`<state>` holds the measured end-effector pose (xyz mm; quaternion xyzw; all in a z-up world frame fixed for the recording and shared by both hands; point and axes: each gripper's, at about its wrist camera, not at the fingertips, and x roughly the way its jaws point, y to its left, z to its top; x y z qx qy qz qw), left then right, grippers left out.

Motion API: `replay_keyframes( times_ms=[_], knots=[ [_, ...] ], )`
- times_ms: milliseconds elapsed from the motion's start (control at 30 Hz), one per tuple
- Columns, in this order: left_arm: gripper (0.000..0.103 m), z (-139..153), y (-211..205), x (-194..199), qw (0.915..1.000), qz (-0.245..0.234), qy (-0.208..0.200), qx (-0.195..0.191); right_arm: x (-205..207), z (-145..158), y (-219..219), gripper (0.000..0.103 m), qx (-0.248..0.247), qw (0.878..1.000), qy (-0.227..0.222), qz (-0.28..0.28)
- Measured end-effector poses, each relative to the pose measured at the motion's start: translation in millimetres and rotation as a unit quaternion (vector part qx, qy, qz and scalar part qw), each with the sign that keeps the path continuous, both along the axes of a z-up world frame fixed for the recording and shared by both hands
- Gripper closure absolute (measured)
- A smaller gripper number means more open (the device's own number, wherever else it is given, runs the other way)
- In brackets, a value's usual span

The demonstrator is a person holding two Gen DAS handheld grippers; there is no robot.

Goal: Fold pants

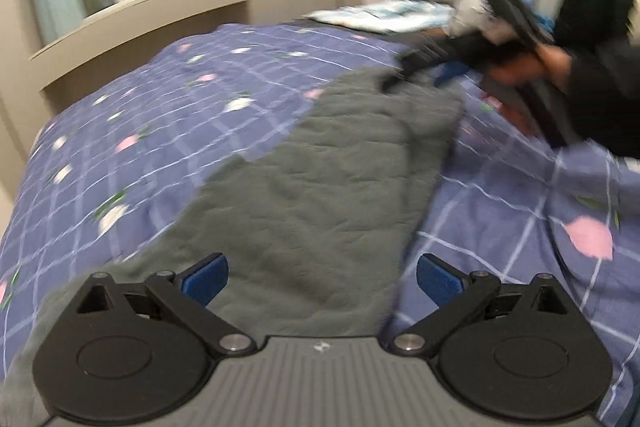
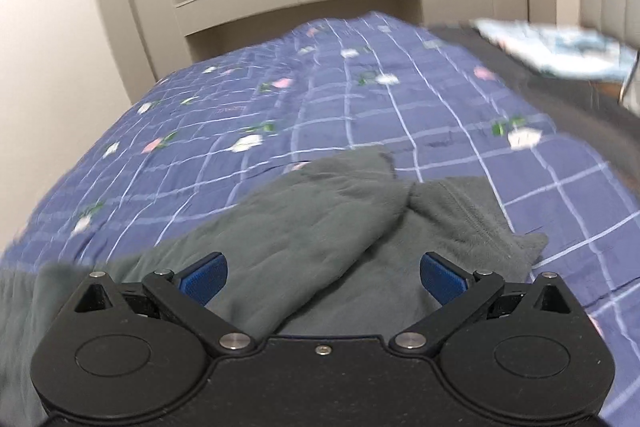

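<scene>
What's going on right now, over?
Left tool open, holding nothing. Right tool open, above the cloth. Grey pants spread long on the blue checked bedspread, one end bunched. Nothing in the way.

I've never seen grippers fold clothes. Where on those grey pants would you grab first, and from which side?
Probably the loose flap lying raised across the grey pants. The open right gripper could come in low along the bedspread and pinch the flap's far edge, where the fabric stands proud.

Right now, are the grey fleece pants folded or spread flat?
Partly folded: the grey fleece pants have one flap lying over another layer on the blue checked bedspread.
</scene>
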<state>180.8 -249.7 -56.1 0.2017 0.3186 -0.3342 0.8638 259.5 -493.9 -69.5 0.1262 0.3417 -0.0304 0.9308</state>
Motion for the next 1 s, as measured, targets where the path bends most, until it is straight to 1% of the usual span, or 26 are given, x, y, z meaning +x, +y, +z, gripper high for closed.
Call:
replay_keyframes(
  times_ms=[67,100,133,167,200,233,267,300,333,367,400,433,467,500,533,567,600,667,700,767,833,900,1000],
  knots=[
    [0.001,-6.3,-10.7,-3.2,0.9995,-0.024,-0.003,0.017,15.0,-4.9,-17.9,0.001,0.048,0.999,0.002,-0.005],
    [0.002,-9.1,-14.4,-5.3,0.9990,-0.036,-0.003,0.024,19.3,-7.7,-22.9,0.003,0.066,0.998,0.003,-0.007],
    [0.011,-11.0,-15.7,-6.9,0.9987,-0.043,-0.003,0.028,24.9,-10.8,-29.0,0.007,0.085,0.996,0.007,-0.010],
    [0.022,-12.9,-16.8,-7.7,0.9984,-0.046,-0.002,0.033,29.6,-13.2,-32.3,0.009,0.095,0.995,0.011,-0.014],
    [0.027,-15.8,-18.2,-7.1,0.9981,-0.045,0.003,0.042,33.8,-15.6,-34.7,0.012,0.101,0.995,0.014,-0.019],
    [0.035,-18.9,-18.1,-5.1,0.9979,-0.042,0.008,0.050,36.4,-16.8,-35.7,0.016,0.103,0.994,0.013,-0.025],
    [0.042,-20.6,-16.6,-3.9,0.9978,-0.037,0.010,0.055,38.3,-17.5,-36.3,0.019,0.102,0.994,0.012,-0.031],
    [0.044,-22.5,-16.1,-2.6,0.9976,-0.033,0.014,0.059,40.2,-17.5,-37.2,0.021,0.102,0.994,0.011,-0.037],
    [0.048,-23.3,-14.9,-0.5,0.9977,-0.030,0.020,0.057,42.0,-17.0,-38.4,0.022,0.102,0.994,0.009,-0.044],
    [0.057,-22.4,-12.4,1.5,0.9978,-0.028,0.027,0.053,44.1,-16.3,-40.2,0.023,0.105,0.993,0.007,-0.051],
    [0.063,-22.2,-12.5,2.2,0.9977,-0.029,0.034,0.050,46.9,-15.4,-41.9,0.031,0.108,0.992,0.006,-0.060],
    [0.074,-20.7,-13.4,2.6,0.9977,-0.028,0.034,0.051,48.8,-14.0,-43.7,0.049,0.108,0.992,0.005,-0.067],
    [0.084,-18.3,-12.1,1.8,0.9979,-0.027,0.030,0.051,51.1,-12.5,-45.7,0.060,0.103,0.992,0.007,-0.075],
    [0.089,-16.5,-12.1,1.7,0.9982,-0.023,0.026,0.050,52.4,-10.6,-47.5,0.082,0.094,0.992,0.010,-0.084],
    [0.095,-12.5,-8.9,1.6,0.9984,-0.017,0.028,0.045,53.3,-8.2,-49.8,0.085,0.093,0.992,0.008,-0.084],
    [0.097,-9.1,-7.1,4.4,0.9987,-0.013,0.031,0.039,53.0,-5.2,-51.6,0.088,0.097,0.992,0.002,-0.080],
    [0.098,-5.8,-5.2,5.2,0.9989,-0.010,0.035,0.028,51.8,0.1,-51.4,0.090,0.091,0.993,-0.006,-0.076],
    [0.099,1.7,-3.0,4.4,0.9996,-0.004,0.024,0.014,46.9,16.2,-46.2,0.091,0.054,0.996,-0.028,-0.061],
    [0.099,5.8,-3.0,3.3,0.9998,-0.003,0.015,0.010,42.2,26.0,-43.8,0.092,0.033,0.997,-0.046,-0.055],
    [0.099,11.7,-6.3,4.2,0.9999,-0.006,0.006,0.006,29.2,45.1,-44.3,0.092,0.009,0.995,-0.083,-0.051],
    [0.099,13.7,-11.7,5.4,0.9999,-0.012,-0.001,0.010,13.1,58.4,-51.4,0.092,-0.003,0.993,-0.106,-0.058],
    [0.099,11.2,-17.1,6.9,0.9997,-0.016,0.003,0.015,-2.6,61.5,-60.4,0.092,-0.019,0.991,-0.113,-0.067],
    [0.099,-2.3,-24.6,10.7,0.9992,-0.020,0.021,0.026,-17.0,42.2,-72.3,0.092,-0.023,0.993,-0.080,-0.082]
  ],
)
